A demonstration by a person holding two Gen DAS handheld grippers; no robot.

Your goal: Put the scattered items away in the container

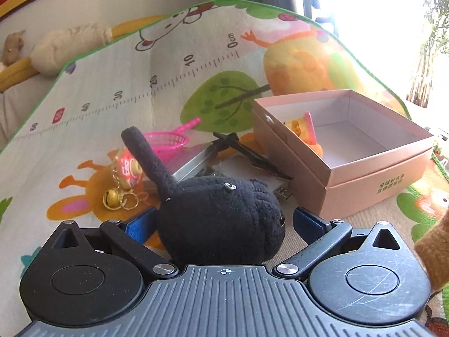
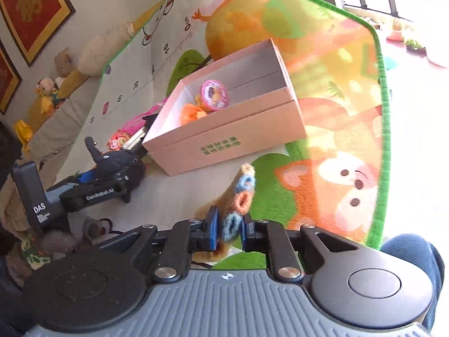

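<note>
A black plush toy with one long ear fills the space between my left gripper's blue pads, which sit against its sides. From the right wrist view, the left gripper carries it just left of the pink cardboard box. My right gripper is shut on a brown fuzzy toy with blue and orange rings, low over the mat in front of the box. The open box holds an orange toy and a round pink item.
On the play mat, left of the box, lie a pink toy strainer, a keychain with a bell, a silver tin, a black toy and a USB stick. Stuffed toys line the wall. A person's knee is at the right.
</note>
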